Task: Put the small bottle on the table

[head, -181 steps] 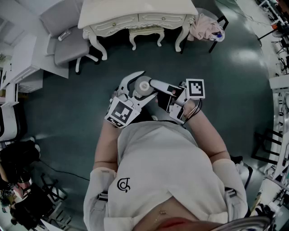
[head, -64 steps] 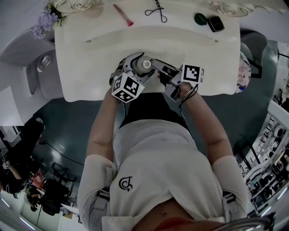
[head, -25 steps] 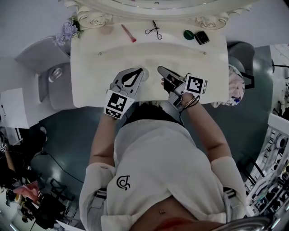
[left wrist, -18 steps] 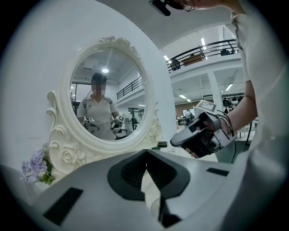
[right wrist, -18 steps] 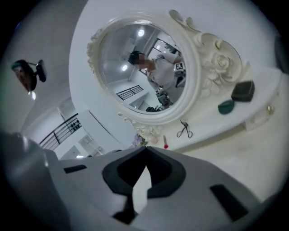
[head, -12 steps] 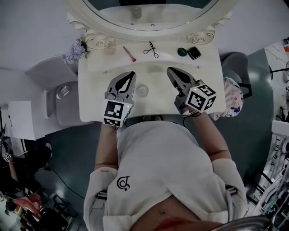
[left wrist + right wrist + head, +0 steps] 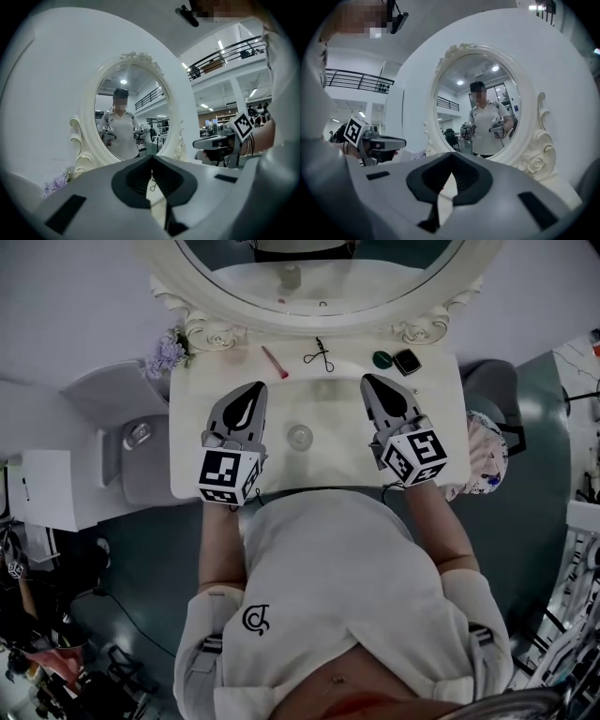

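The small clear bottle (image 7: 299,437) stands upright on the white dressing table (image 7: 328,470), seen from above, between my two grippers. My left gripper (image 7: 256,387) hovers to its left, shut and empty. My right gripper (image 7: 368,381) hovers to the bottle's right, also shut with nothing in it. Neither touches the bottle. In the left gripper view the shut left gripper (image 7: 151,158) points at the oval mirror (image 7: 129,117). The right gripper (image 7: 451,155) in its own view also faces the mirror (image 7: 480,108). The bottle is hidden in both gripper views.
At the table's back lie a pink stick (image 7: 275,362), an eyelash curler (image 7: 319,355), a green round case (image 7: 382,360) and a small dark box (image 7: 407,362). Purple flowers (image 7: 166,352) sit at the back left. A grey chair (image 7: 131,442) stands left of the table.
Both grippers have drawn apart from the bottle, which now stands alone on the table. The view has shifted a little nearer the mirror.
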`<state>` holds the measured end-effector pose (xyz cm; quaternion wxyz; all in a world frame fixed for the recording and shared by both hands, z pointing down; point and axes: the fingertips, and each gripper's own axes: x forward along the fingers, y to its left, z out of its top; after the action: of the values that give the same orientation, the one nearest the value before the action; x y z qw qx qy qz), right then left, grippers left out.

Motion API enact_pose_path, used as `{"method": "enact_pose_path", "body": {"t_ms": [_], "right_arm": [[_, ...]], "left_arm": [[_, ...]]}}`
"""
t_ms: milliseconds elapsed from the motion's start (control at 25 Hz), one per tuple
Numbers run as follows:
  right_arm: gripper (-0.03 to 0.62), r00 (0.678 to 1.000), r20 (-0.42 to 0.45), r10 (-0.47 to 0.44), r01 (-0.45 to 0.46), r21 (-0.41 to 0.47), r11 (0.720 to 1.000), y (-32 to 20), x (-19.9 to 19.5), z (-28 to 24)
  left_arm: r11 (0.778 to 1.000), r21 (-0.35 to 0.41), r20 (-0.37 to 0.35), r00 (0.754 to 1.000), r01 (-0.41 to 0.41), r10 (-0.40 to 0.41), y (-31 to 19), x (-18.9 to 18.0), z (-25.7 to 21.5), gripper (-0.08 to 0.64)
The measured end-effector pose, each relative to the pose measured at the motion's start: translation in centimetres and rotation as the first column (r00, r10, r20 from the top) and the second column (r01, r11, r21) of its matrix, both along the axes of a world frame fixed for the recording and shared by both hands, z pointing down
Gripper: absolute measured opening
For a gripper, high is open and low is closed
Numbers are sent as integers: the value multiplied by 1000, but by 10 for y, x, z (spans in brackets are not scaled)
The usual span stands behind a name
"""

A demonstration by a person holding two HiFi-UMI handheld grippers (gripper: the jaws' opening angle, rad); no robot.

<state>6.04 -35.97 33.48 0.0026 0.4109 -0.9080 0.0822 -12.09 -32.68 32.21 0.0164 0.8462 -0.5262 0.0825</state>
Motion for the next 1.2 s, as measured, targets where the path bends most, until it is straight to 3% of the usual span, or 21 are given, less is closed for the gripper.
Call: {"method": "enact_pose_path", "body": {"t_ms": [120, 440, 1200], "right_arm": [[7, 1000, 3, 28, -28, -11, 1000, -5, 2, 2], [6, 992, -126, 12, -4, 68, 998, 1, -6, 1], [6, 991, -133, 13, 0, 97, 995, 24, -22, -5]], "left_arm": [[1000, -8, 4, 1000, 13, -13, -2, -2, 1, 14], [999, -29, 8, 1000, 14, -13, -5, 1, 2, 14], [1000, -8, -16, 1000, -10, 10, 11, 1, -6, 14]]}}
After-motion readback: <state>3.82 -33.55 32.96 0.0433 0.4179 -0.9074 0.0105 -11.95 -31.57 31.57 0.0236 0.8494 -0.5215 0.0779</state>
